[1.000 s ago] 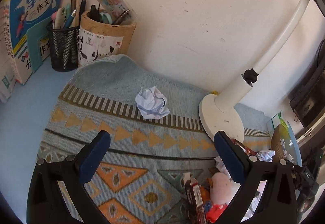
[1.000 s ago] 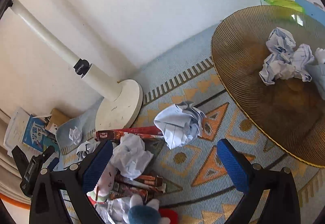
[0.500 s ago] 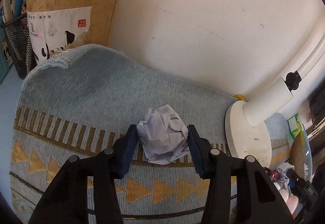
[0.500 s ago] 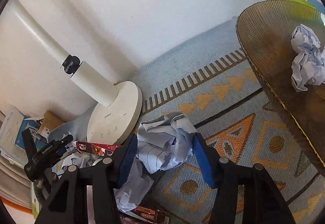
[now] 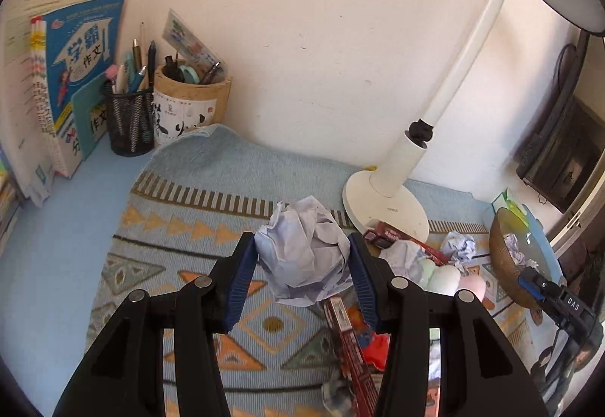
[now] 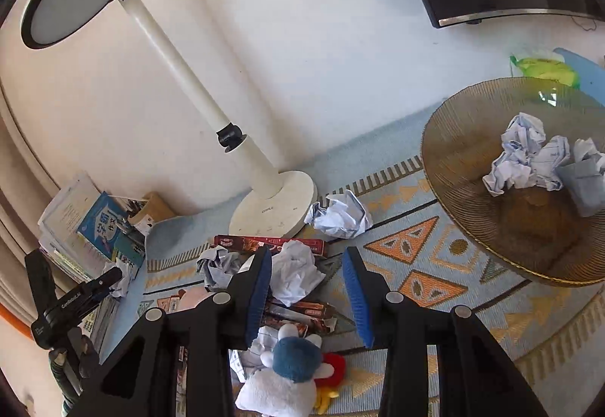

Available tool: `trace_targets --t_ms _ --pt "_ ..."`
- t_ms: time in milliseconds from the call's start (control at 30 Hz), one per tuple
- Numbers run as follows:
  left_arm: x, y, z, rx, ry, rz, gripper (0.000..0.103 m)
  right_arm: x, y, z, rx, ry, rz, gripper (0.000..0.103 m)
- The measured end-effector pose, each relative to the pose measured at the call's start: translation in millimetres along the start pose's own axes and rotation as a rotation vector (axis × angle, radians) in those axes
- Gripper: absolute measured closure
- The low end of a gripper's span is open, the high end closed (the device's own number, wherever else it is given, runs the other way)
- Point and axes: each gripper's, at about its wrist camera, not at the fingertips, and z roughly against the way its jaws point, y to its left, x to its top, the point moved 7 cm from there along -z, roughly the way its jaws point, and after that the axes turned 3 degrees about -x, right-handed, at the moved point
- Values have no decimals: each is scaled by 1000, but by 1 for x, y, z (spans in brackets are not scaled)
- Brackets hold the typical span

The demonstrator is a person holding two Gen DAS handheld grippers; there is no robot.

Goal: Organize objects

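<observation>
My left gripper [image 5: 302, 277] is shut on a crumpled paper ball [image 5: 302, 254] and holds it above the patterned cloth [image 5: 181, 228]. My right gripper [image 6: 308, 290] is partly closed with nothing between its blue pads [image 6: 261, 288]; a crumpled paper ball [image 6: 293, 275] lies on the cloth below it. Another paper ball [image 6: 338, 216] lies by the lamp base [image 6: 274, 209]. A brown ribbed bowl [image 6: 472, 190] at the right holds several paper balls [image 6: 529, 156]. The bowl also shows in the left wrist view [image 5: 506, 265].
A white desk lamp [image 5: 385, 197] stands at the back. Pen holders [image 5: 189, 107] and books [image 5: 68, 76] stand at the back left. Red snack packs [image 6: 272, 243], a plush toy [image 6: 291, 375] and more paper litter the cloth.
My left gripper has lifted and drawn back with its paper ball. My right gripper, shut on a paper ball before, has let it go by the lamp base and pulled back.
</observation>
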Motion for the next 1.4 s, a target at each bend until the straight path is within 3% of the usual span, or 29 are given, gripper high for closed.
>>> trace_targets --t_ms 33,67,100,167,333,467,533,633,700,733,867,1067,1233,1333,1400 --pt "-11 2 11 19 -14 2 57 0 -1 -2 -5 21 -5 35" --pt "-24 10 26 38 -26 3 57 -1 -3 -8 -1 51 -20 11" --pt "-34 14 32 56 -35 9 56 0 -3 -16 13 85 -33 6" --pt "-54 23 37 75 -34 39 56 5 -1 -28 52 99 -43 6" --pt "-80 52 32 110 -25 105 56 22 -3 -94 -13 180 -70 6" --pt "-87 52 29 138 -44 78 56 29 -15 -145 -138 187 -60 6" --pt "-90 50 26 142 -35 65 56 29 -19 -164 -137 221 -63 7" --pt "-89 48 29 123 -46 61 56 32 -21 -178 -146 244 -53 22" --pt "-90 49 27 114 -37 70 56 35 -18 -180 -144 250 -4 42" --pt "-90 50 27 110 -35 73 56 35 -18 -180 -137 256 4 42" --pt "-92 48 32 121 -36 70 56 32 -21 -148 -85 232 -25 44" --pt "-117 26 63 102 -29 91 56 2 -22 -37 29 183 -3 44" --pt "-145 9 69 94 -4 102 56 -63 -45 19 1 201 84 43" --pt "-145 0 70 155 -19 49 56 -81 -55 21 -30 210 127 43" --pt "-144 -5 68 138 -24 34 56 -88 -55 17 -68 203 183 40"
